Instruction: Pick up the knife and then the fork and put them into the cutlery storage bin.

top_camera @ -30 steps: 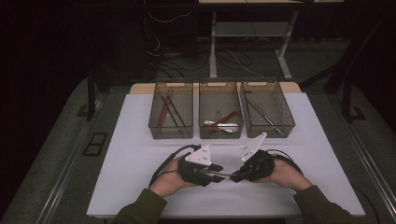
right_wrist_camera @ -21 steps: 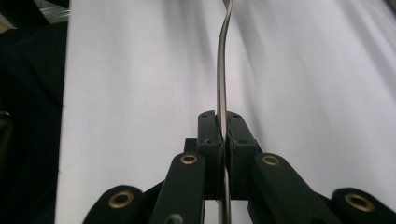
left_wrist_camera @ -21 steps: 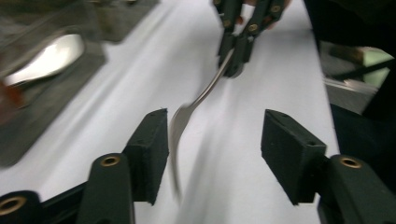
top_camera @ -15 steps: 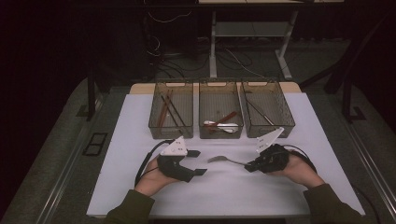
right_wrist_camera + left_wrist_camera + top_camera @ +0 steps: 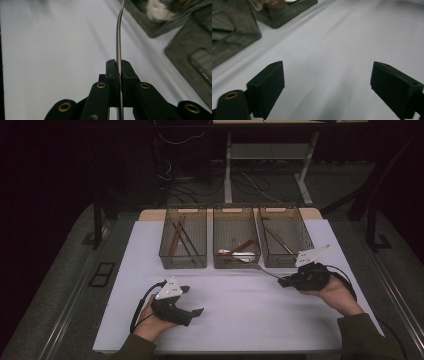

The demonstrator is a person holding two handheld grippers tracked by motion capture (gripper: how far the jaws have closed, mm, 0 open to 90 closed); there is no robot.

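— Right gripper (image 5: 283, 282) status?
— Clamped on thin metal utensil (image 5: 265, 271), held just near of middle bin (image 5: 236, 262).
— Left gripper (image 5: 192, 301)?
— Jaws just been opening, nothing between them, over white mat (image 5: 240, 315) near-left.

Probably a lab: white-covered table (image 5: 240, 320), desk frame (image 5: 265, 157) and loose cables (image 5: 250, 182) behind

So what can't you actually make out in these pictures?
- Metal utensil in the right gripper: its far end is cut off by the right gripper view's top edge; too small in the high view.
- Middle bin contents: too small and dim in the high view; blurred in the left gripper view.
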